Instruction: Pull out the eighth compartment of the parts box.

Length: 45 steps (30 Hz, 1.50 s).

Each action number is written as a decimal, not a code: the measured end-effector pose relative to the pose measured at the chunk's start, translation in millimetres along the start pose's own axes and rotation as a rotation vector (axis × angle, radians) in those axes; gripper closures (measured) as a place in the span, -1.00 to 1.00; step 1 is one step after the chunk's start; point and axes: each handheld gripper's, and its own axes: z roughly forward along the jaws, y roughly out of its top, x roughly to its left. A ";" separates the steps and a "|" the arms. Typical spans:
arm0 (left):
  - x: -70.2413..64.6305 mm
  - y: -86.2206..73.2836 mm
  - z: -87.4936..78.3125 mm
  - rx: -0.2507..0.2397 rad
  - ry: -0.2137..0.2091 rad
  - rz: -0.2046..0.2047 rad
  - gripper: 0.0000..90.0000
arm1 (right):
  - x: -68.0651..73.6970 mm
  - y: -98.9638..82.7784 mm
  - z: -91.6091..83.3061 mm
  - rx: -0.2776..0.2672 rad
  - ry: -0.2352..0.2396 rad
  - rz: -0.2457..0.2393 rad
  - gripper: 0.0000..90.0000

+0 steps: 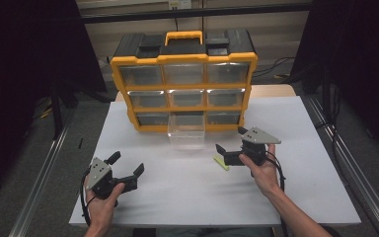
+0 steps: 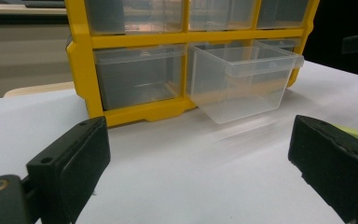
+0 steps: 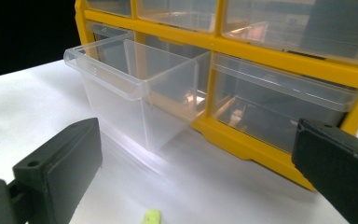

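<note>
With both tongs released, right tongs [image 1: 228,146] just above the yellow-green piece [image 1: 221,163] lying on the surface [image 1: 177,192] near the pulled-out drawer [image 1: 186,132], a shallow pinch could flick it away.

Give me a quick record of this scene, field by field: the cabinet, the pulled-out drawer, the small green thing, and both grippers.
cabinet: yellow drawer organizer, nine clear drawers, at the table's far side
open drawer: clear drawer, bottom middle, pulled out, looks empty
small item: yellow-green piece on the white table, by the right gripper
left gripper: open, holding nothing, near the front left
right gripper: open, holding nothing, jaws above the piece
</note>
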 end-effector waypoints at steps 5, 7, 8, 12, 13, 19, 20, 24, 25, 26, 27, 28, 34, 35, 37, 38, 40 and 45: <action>-0.7 0.9 -0.8 0.000 0.004 -0.005 -0.88 | -2.8 0.4 -11.4 -0.027 -0.025 -0.010 -0.96; -1.0 1.3 -0.3 -0.008 0.010 -0.008 -0.88 | -4.1 0.1 -15.4 -0.030 -0.029 -0.006 -0.96; -1.0 1.3 -0.4 -0.008 0.009 -0.011 -0.88 | -5.0 -0.6 -17.6 -0.030 -0.031 -0.001 -0.96; 0.0 0.7 -0.7 0.003 0.012 -0.003 -0.88 | -8.8 -4.0 -24.9 -0.027 -0.047 -0.006 -0.95; -0.3 0.5 -0.5 -0.001 0.014 -0.011 -0.88 | -9.6 -4.6 -26.9 -0.022 -0.053 -0.009 -0.96; -0.8 1.3 -1.1 0.004 0.015 -0.014 -0.87 | -14.1 -7.6 -38.0 -0.034 -0.071 -0.004 -0.95; -0.7 1.1 -1.1 0.003 0.012 -0.016 -0.87 | -14.6 -8.3 -40.1 -0.035 -0.074 -0.001 -0.95; 0.5 1.7 -1.6 0.008 0.005 -0.008 -0.86 | -17.6 -12.7 -48.9 -0.039 -0.090 0.006 -0.94; 0.3 1.9 -1.8 0.007 0.007 -0.011 -0.86 | -18.7 -13.3 -51.0 -0.036 -0.092 0.009 -0.94; -0.1 2.1 -2.0 0.004 0.009 -0.013 -0.86 | -19.9 -13.8 -53.6 -0.041 -0.102 0.011 -0.94; 0.5 2.4 -2.8 0.010 0.010 0.000 -0.86 | -21.0 -14.2 -55.7 -0.042 -0.106 0.017 -0.94; 0.3 2.4 -3.1 0.011 0.019 -0.001 -0.86 | -22.4 -15.0 -57.8 -0.045 -0.110 0.018 -0.94; -0.8 2.3 -3.1 0.004 0.016 -0.017 -0.86 | -27.9 -21.6 -69.5 -0.033 -0.139 0.035 -0.94; -0.5 2.5 -3.5 0.000 0.007 -0.019 -0.86 | -28.9 -22.0 -71.0 -0.036 -0.140 0.037 -0.94; -0.2 3.2 -4.8 0.005 0.017 -0.006 -0.86 | -30.6 -22.8 -74.4 -0.034 -0.147 0.032 -0.95; -0.7 3.1 -4.6 -0.001 0.016 -0.016 -0.86 | -31.6 -23.4 -76.5 -0.030 -0.145 0.035 -0.95; -0.6 3.2 -5.0 0.004 0.017 -0.010 -0.86 | -33.5 -25.2 -80.4 -0.016 -0.154 0.034 -0.95; -0.8 1.9 -2.3 -0.002 0.011 -0.025 -0.86 | -39.0 -29.0 -90.1 0.004 -0.178 0.050 -0.94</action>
